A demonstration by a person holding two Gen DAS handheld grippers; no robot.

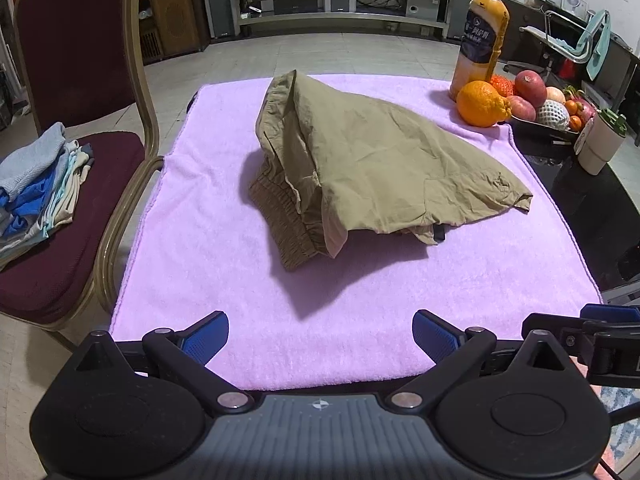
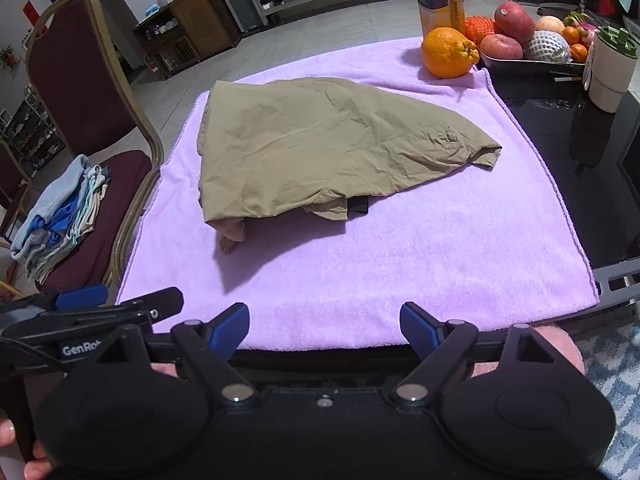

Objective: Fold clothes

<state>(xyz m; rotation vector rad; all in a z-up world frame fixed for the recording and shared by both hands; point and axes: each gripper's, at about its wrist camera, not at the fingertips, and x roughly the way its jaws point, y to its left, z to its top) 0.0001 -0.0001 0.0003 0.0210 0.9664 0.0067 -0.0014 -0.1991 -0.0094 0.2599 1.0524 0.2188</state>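
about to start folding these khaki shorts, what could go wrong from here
1. The khaki shorts lie bunched, with the elastic waistband tucked beneath; a pinch could catch several layers and fold them crooked.
2. The orange sits loose on the purple towel; dragging the cloth may roll it or tip the juice bottle.
3. Both the left gripper and the right gripper are open, side by side; they might collide.

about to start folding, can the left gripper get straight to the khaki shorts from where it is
Probably yes. The left gripper is open and empty, and only bare pink towel lies between it and the khaki shorts; the right gripper sits off to its side.
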